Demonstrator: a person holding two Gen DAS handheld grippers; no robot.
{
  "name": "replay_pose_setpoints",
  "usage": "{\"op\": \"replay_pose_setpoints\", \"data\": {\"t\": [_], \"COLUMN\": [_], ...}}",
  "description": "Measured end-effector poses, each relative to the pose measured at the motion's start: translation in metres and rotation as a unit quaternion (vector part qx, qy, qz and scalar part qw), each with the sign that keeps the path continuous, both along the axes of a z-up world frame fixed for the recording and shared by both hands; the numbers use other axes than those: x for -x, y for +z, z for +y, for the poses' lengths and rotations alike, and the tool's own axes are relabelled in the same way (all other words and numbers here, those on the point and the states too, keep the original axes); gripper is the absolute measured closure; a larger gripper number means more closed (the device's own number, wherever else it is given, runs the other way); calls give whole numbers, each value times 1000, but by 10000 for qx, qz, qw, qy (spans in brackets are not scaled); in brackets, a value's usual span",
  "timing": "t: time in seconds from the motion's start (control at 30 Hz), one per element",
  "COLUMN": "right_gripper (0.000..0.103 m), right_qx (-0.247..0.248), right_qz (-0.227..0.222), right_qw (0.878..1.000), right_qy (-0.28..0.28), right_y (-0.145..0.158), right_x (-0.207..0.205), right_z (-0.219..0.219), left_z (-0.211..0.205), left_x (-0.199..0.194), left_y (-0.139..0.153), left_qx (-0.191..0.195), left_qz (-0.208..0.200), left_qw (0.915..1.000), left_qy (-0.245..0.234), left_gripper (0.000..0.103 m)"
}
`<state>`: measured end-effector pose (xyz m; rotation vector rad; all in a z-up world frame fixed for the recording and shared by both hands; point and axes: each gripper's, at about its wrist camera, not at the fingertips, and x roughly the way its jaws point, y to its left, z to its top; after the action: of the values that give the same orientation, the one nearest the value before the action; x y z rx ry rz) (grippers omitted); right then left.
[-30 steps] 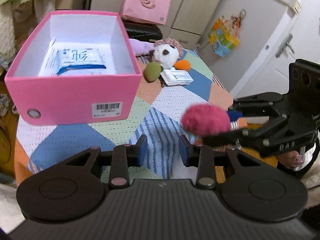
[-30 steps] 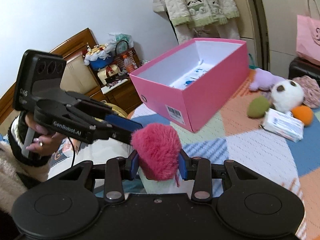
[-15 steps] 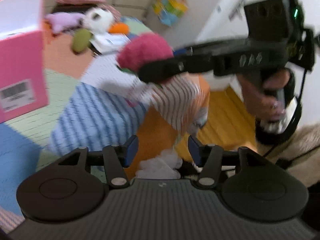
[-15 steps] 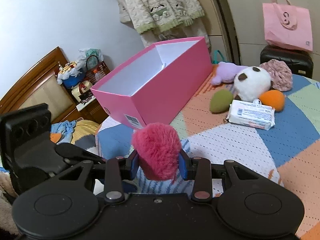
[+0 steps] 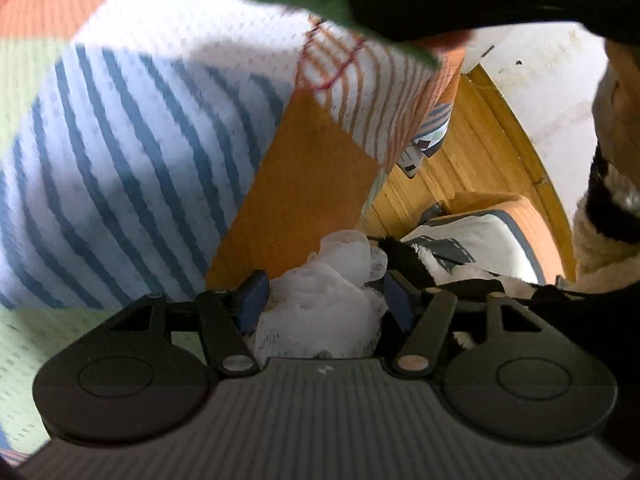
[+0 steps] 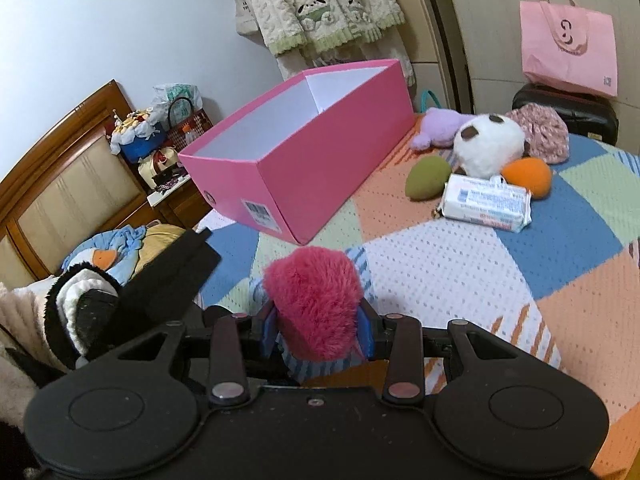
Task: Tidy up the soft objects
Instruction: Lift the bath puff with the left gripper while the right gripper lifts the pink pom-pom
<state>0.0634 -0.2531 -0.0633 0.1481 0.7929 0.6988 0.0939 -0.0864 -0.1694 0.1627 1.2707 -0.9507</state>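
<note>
Right wrist view: patchwork blanket [image 6: 460, 280], wooden headboard [image 6: 60, 176], white wall [image 6: 100, 20].

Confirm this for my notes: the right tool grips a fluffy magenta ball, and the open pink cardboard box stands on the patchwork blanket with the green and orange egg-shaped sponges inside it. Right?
Not quite. The green egg-shaped sponge and orange egg-shaped sponge lie on the patchwork blanket, outside the open pink cardboard box, as the right wrist view shows. The right tool does grip the fluffy magenta ball.
</note>
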Motion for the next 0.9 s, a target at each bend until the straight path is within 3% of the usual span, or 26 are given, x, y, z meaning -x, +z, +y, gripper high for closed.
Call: {"op": "replay_pose_setpoints", "data": {"t": [0.1,0.17,0.23,0.4,0.63,0.9], "right_gripper": [59,59,59,59,59,59], "right_qx": [-17,-35,-48,-64,22,339], "right_qz": [41,59,67,61,32,88], "right_qw": [10000,9999,9999,9998,9998,9994], "right_qy": [-47,-96,-133,-184,-200,84], "right_y": [-3,-5,-5,-7,-6,-11], "right_x": [1,1,2,7,16,28], "right_z": [-4,-8,-10,-14,-16,-5], "left_z": [-1,-8,-10,-6,8,57], "left_x": [5,8,12,23,30,34], "left_y": [-14,-21,-33,-33,-6,32], "left_qx": [-2,-130,-314,-225,-134,-2], "left_qz": [193,279,365,276,-10,-126], "left_qw": [9998,9995,9988,9991,9986,9957], "left_qy": [64,37,68,250,506,913], "left_gripper": [44,57,64,70,71,71]}}
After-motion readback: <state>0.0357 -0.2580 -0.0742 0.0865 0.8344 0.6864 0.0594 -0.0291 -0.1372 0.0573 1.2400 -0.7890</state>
